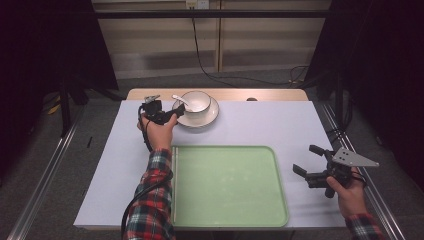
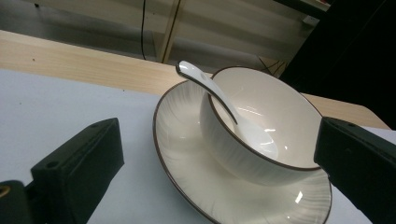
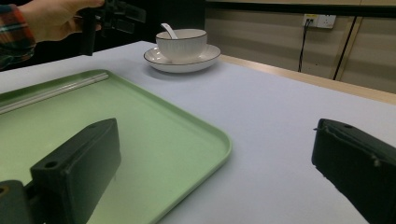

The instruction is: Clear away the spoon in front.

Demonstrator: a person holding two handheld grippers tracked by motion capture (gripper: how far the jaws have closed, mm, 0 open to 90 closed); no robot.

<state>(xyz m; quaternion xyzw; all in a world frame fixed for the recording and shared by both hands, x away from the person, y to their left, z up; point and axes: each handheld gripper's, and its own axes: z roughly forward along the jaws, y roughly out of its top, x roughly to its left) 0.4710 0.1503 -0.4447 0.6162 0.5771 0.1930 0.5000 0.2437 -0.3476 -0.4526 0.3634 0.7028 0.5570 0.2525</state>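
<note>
left gripper (image 1: 176,111) hovers with jaws spread wide and nothing between them, just beside the round glossy saucer (image 1: 212,116) at the table's far edge; on it sits a ribbed white bowl (image 1: 196,102) holding a smooth ceramic spoon (image 1: 180,101).

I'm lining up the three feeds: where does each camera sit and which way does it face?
High view: above the table's near edge, looking forward and down on the green tray; both forearms show.
Left gripper view: on the left claw, facing the bowl on its saucer.
Right gripper view: on the right claw, facing across the tray.
All share the bowl.
</note>
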